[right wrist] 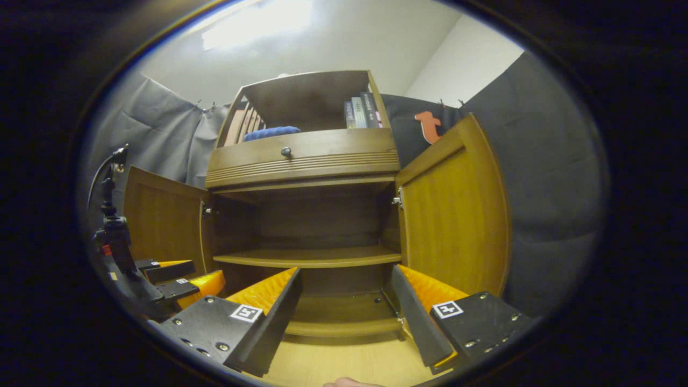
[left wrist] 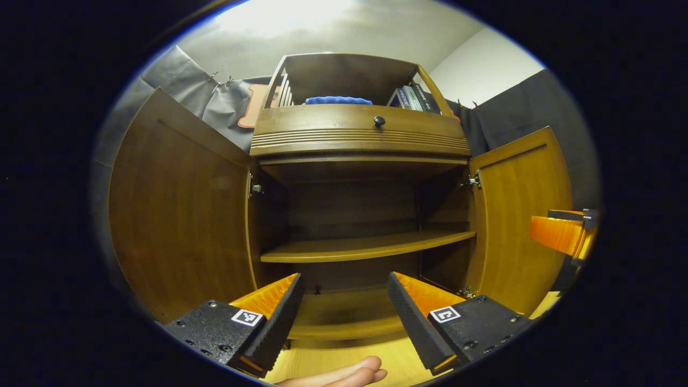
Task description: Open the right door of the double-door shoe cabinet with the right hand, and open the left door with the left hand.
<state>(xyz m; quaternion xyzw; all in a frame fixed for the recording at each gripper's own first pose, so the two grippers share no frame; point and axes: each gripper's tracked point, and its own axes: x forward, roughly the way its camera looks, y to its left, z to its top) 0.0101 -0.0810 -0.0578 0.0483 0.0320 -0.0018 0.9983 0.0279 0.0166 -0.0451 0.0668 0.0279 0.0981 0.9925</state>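
Shoe cabinet (left wrist: 360, 134): left door (left wrist: 180, 209) swung wide, right door (left wrist: 518, 215) likewise, interior shelf (left wrist: 365, 246) bare. Left gripper (left wrist: 344, 317) spread wide, holding nothing, well short of the cabinet. Right gripper (right wrist: 346, 314) equally spread, empty. The right gripper view adds the left door's outer edge (right wrist: 161, 223) beside the other gripper (right wrist: 177, 277); the left gripper view adds fingers (left wrist: 344, 375) at bottom.

Warm, dim light falls from an overhead glow on the ceiling (left wrist: 290, 16), washed out to glare in both views. The shoe cabinet (left wrist: 360, 134) interior sits in deep shadow beneath its shelf (left wrist: 365, 247). Fisheye bending curves the doors and edges; focus stays fairly sharp, slightly softer at the rim.
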